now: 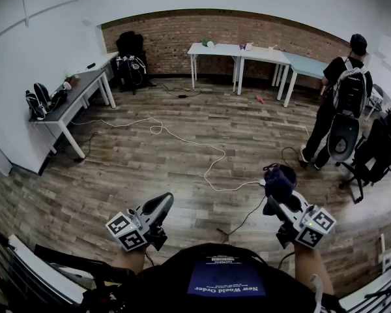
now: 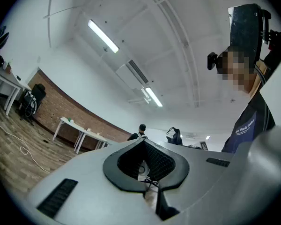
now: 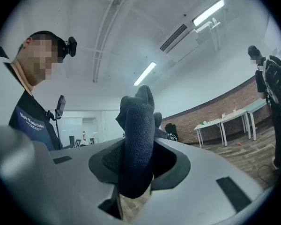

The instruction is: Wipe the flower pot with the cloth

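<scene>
Clamping dark, fuzzy, bunched cloth (image 3: 136, 130) in right tool (image 3: 134, 179) | left tool (image 2: 149, 184) clenched, empty

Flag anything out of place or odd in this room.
A white cable snakes loose across the wooden floor, a likely trip hazard. A small pink item lies on the floor near the white tables. The right gripper clamps the dark cloth, yet no flower pot is in view.

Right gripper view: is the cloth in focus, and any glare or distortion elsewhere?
Right gripper view: cloth slightly soft up close, ceiling light strip blown out. Head view: brick wall bent by fisheye, even lighting. Left gripper view: dark vignetted corners.
</scene>
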`<state>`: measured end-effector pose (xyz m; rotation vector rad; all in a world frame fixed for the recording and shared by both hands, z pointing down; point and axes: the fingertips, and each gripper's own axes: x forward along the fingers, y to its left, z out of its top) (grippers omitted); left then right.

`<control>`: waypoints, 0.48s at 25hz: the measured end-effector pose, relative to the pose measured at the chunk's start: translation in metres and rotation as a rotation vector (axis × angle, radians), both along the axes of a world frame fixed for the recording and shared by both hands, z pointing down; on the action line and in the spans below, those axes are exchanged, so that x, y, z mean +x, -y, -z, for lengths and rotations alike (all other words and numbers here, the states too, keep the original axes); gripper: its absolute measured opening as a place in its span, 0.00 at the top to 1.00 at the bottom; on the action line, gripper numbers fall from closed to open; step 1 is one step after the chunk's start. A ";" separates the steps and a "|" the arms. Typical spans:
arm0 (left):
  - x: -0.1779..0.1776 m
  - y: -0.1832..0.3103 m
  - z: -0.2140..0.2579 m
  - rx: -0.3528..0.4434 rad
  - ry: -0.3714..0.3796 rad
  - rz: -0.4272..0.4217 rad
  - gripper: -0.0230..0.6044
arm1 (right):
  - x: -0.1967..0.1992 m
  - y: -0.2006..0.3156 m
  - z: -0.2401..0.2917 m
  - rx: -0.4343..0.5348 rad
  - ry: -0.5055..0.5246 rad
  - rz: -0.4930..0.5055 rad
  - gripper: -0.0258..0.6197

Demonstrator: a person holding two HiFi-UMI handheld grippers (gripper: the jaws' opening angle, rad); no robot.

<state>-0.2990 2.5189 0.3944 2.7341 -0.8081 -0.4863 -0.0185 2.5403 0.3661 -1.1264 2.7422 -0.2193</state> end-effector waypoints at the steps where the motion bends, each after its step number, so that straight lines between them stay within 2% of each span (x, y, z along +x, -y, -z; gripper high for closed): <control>1: 0.001 0.001 -0.001 0.000 0.001 -0.001 0.96 | 0.000 0.000 -0.001 0.001 -0.003 0.000 0.79; 12: 0.010 0.004 0.001 -0.002 0.008 -0.022 0.96 | 0.008 0.000 0.002 0.005 0.001 -0.009 0.79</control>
